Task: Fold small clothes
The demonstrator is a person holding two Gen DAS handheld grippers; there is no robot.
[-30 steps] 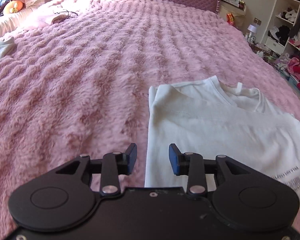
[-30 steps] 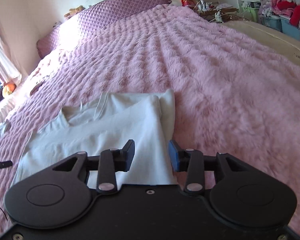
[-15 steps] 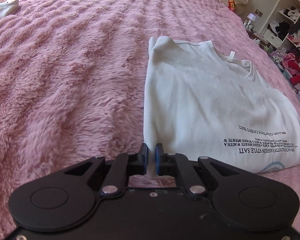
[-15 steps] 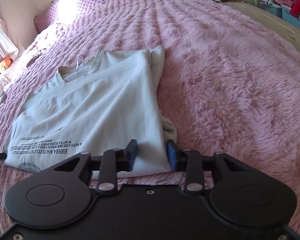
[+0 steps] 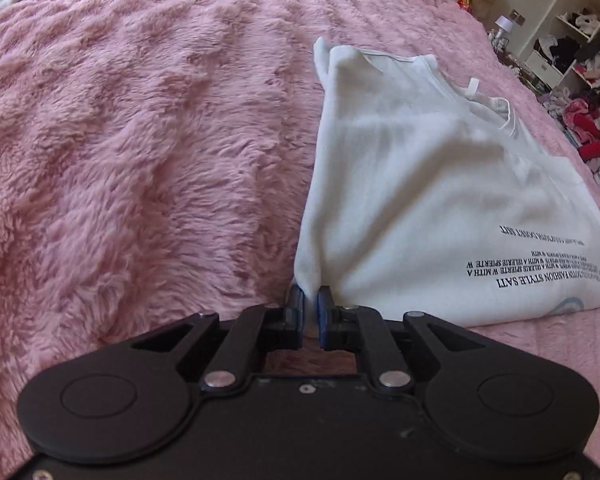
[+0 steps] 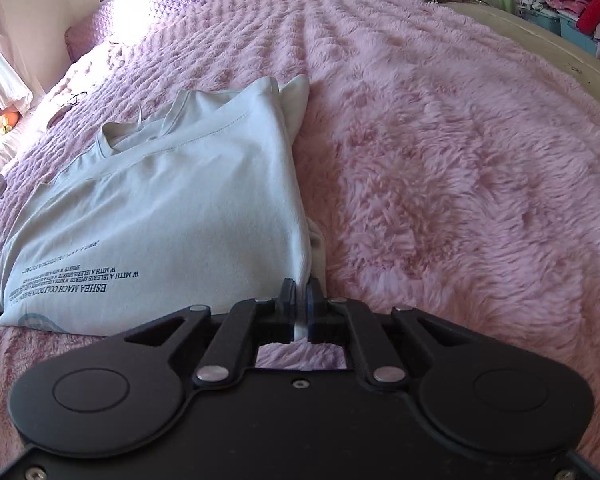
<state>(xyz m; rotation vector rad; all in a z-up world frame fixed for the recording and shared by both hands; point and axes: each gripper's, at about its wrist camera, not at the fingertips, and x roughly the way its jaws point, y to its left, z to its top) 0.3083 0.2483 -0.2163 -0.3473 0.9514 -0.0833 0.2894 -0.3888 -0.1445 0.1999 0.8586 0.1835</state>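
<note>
Left wrist view: a white t-shirt (image 5: pixel 420 184) with black printed text is laid, partly folded, on the fluffy pink blanket (image 5: pixel 140 140). Its near left corner is pinched between the pads of the left gripper (image 5: pixel 310 304), whose jaws are easing open slightly; the gripper is angled down.

Right wrist view: the same t-shirt (image 6: pixel 172 208) is seen left of centre. Its near right corner is clamped tight in the right gripper (image 6: pixel 299 300), also tilted downward.
</note>
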